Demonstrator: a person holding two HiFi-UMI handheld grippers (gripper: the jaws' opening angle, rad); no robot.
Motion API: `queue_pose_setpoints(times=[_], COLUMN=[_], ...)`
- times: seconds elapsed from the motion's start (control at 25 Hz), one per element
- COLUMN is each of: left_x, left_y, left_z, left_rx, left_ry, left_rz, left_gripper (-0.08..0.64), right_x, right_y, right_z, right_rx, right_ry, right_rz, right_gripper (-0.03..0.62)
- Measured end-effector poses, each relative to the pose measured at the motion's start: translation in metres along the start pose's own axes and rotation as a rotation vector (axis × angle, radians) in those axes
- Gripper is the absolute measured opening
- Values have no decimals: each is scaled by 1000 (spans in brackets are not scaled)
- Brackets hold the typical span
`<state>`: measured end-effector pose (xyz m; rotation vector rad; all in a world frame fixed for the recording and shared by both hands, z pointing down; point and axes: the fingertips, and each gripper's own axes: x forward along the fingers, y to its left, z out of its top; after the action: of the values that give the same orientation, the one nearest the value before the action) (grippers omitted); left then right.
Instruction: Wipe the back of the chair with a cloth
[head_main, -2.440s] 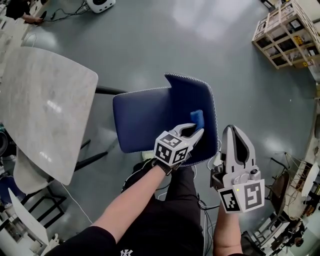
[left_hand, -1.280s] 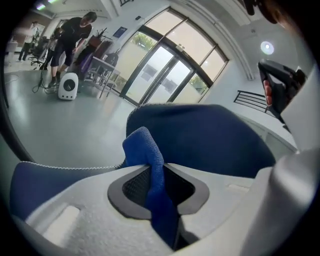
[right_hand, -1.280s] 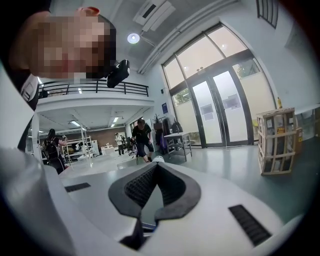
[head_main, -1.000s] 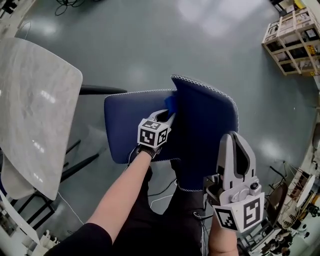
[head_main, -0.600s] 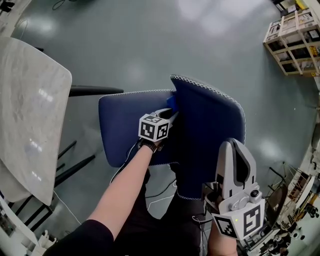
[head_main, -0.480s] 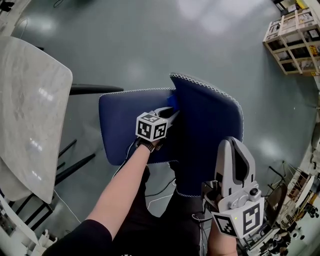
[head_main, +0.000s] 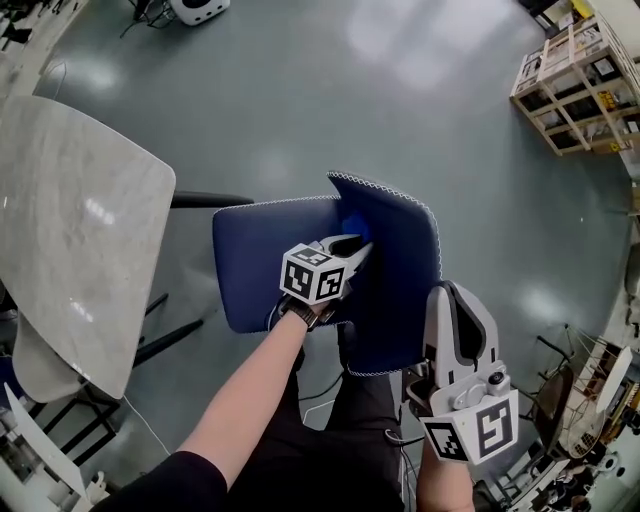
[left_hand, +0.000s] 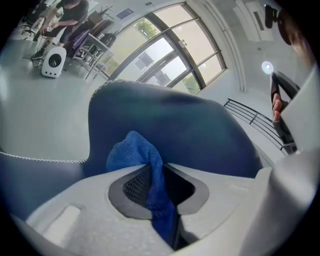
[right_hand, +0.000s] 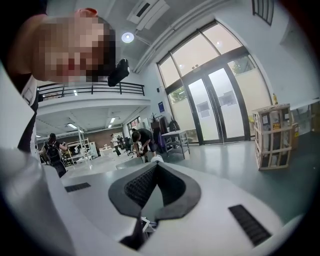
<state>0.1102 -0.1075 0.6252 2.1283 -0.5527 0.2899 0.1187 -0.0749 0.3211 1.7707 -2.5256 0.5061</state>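
The navy chair has its seat (head_main: 255, 265) on the left and its backrest (head_main: 395, 285) rising on the right, edged with white stitching. My left gripper (head_main: 355, 250) is shut on a blue cloth (head_main: 352, 222) and holds it against the seat side of the backrest. In the left gripper view the cloth (left_hand: 134, 150) bunches out between the jaws and touches the chair back (left_hand: 190, 125). My right gripper (head_main: 452, 298) is shut and holds nothing. It hovers close to my body, to the right of the backrest, and points into the room (right_hand: 156, 167).
A pale marble-look table (head_main: 75, 230) stands left of the chair, with black frames under it. Wooden crates (head_main: 575, 75) sit at the upper right, and a white device (head_main: 195, 8) on the grey floor at the top. People work at benches (right_hand: 142, 142) far off.
The left gripper and cloth have slid a short way along the backrest toward me. The right gripper stays shut in the same place. My head view has shifted slightly.
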Motion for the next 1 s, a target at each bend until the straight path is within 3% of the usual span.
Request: queue_pose_setpoints(times=[0.64, 1.0], left_x=[-46, -97], left_y=[-128, -201], left_z=[92, 156], left_rx=[117, 248], left_ry=[-70, -155], left_rz=[-156, -169], left_gripper=[69, 69], right_x=[-22, -27], right_y=[-1, -5], right_z=[61, 76], right_rx=[35, 35], right_ry=[2, 1], right_rz=[-2, -8], right_gripper=[14, 14])
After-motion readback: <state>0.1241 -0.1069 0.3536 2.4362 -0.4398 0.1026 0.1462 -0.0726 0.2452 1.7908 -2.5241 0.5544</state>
